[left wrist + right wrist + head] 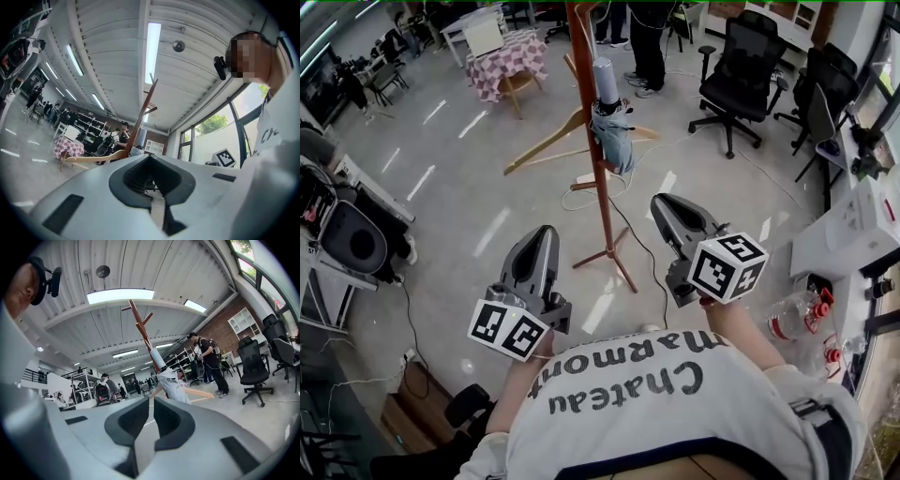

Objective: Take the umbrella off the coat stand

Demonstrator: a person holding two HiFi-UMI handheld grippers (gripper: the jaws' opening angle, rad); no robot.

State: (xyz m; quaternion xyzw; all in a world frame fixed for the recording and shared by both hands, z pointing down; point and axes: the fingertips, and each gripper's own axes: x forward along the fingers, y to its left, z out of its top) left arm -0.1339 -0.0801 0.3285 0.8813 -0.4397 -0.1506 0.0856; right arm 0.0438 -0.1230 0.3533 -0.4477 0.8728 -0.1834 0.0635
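While the left tool (540, 236) and right tool (664, 202) are both closed and empty, the umbrella (612, 127) hangs upright on the coat stand (601, 187), at eleven o'clock from the nearer right tool.

Tall brown wooden coat stand (598, 187) stands on the floor at centre, ahead of both grippers. Folded pale grey fabric umbrella (612, 131) hangs upright against the pole's right side, partway up. Left gripper (546, 231) is left of the stand's feet and right gripper (662, 200) is right of them; the stand sits between them and neither touches it. Desk under a pink checked cloth (508, 58) far back left. Black swivel office chairs (739, 70) back right. Clear plastic bottle (789, 319) low at right.
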